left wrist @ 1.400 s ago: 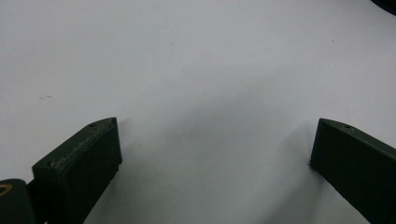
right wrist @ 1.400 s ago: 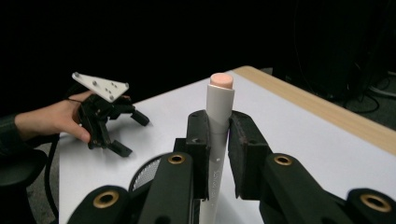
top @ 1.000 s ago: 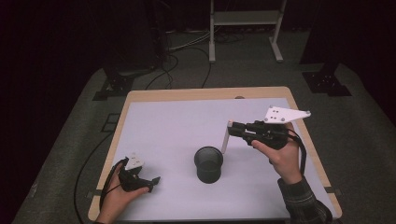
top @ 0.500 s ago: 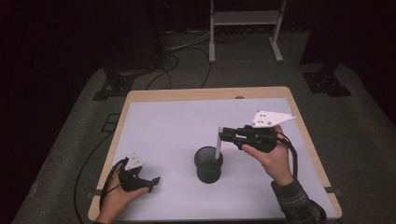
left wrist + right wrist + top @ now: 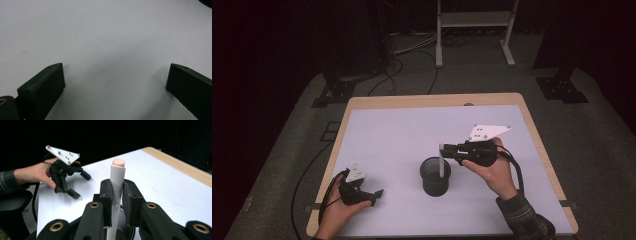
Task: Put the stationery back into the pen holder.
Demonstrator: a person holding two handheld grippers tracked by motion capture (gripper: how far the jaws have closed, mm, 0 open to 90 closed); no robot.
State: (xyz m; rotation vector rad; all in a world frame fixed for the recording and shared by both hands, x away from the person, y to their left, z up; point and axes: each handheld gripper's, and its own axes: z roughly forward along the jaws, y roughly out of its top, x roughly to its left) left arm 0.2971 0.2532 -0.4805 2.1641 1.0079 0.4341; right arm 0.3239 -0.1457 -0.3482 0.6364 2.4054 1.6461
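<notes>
A white pen (image 5: 441,161) with a peach-coloured top end (image 5: 118,163) stands upright between the jaws of my right gripper (image 5: 445,149), which is shut on it. The pen's lower end hangs at the mouth of a black cup (image 5: 435,184) in the middle of the table, and the cup's ribbed wall (image 5: 122,218) shows just beneath the right gripper (image 5: 117,195). My left gripper (image 5: 374,194) rests near the front left corner, open, with bare table between its jaws (image 5: 115,82). From the right gripper view, the left gripper (image 5: 75,185) lies farther off in a hand.
The table (image 5: 392,135) has a pale top with a wooden rim (image 5: 432,100). Cables (image 5: 307,185) trail off the left edge. A white metal stand (image 5: 472,20) and dark equipment bases sit on the floor behind the table.
My right gripper has carried the pen leftward and down, from beside the cup to over its mouth. The left gripper has stayed where it was.
</notes>
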